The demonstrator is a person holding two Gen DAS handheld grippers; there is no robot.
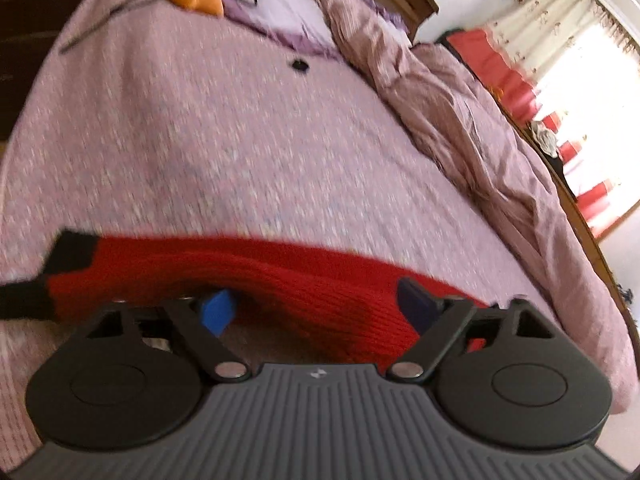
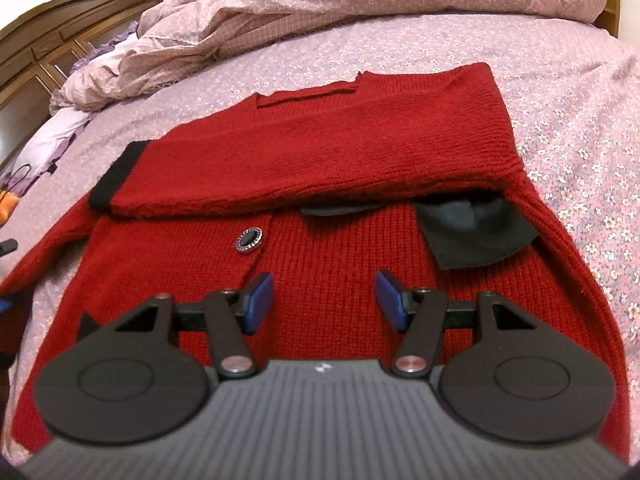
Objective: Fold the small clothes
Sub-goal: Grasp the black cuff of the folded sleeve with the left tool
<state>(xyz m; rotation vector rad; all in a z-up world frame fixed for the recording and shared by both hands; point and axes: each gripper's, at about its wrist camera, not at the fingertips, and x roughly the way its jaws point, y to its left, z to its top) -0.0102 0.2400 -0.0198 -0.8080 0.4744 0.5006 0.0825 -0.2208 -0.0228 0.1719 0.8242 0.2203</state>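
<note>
Floral pink sheeting covers the bed (image 2: 560,128), which fills both views, with a rumpled duvet (image 2: 280,12) bunched along the upper part of the right wrist frame. Across the centre of that frame lies the red knit cardigan (image 2: 320,240), spread flat on the bed, one sleeve (image 2: 312,156) already folded across the chest so its black cuff (image 2: 116,176) ends at centre left. A dark pocket flap (image 2: 476,232) pokes out at centre right, and a round black button (image 2: 249,240) sits just left of centre.

The right tongs (image 2: 325,300) hang over the lower body of the cardigan, pads apart with nothing between them. In the left wrist view (badly blurred) the left tongs (image 1: 316,308) stand open at the cardigan's near edge at lower centre; red knit bulges between the pads, but I cannot tell whether either pad presses on it.

The risk, as I judge it, is in the knit itself: it is thick and loose, so a pinch may catch only the top layer, and lifting would then drag the folded sleeve out of place. Uneven pulls from the two sides would skew the fold.
</note>
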